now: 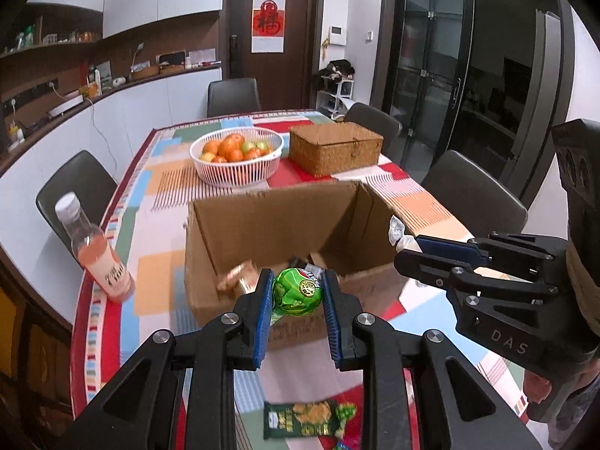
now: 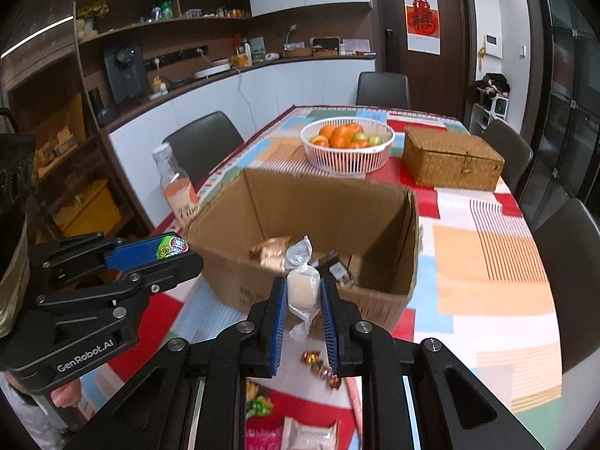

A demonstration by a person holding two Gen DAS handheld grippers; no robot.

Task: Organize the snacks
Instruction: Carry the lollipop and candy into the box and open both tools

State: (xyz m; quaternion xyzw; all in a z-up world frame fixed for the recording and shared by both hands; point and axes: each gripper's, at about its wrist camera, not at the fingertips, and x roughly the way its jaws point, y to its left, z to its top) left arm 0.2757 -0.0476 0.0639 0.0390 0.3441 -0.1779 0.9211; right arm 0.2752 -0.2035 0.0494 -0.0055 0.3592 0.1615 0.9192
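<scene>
An open cardboard box stands on the table with a few wrapped snacks inside. My left gripper is shut on a green wrapped snack, held just over the box's near wall; it also shows in the right wrist view. My right gripper is shut on a white snack in clear wrap, held at the box's near edge. The right gripper shows at the right in the left wrist view. More snacks lie on the table in front: a green packet, small red candies, a white packet.
A pink drink bottle stands left of the box. Behind the box are a white fruit basket and a wicker box. Dark chairs surround the table with the patterned cloth.
</scene>
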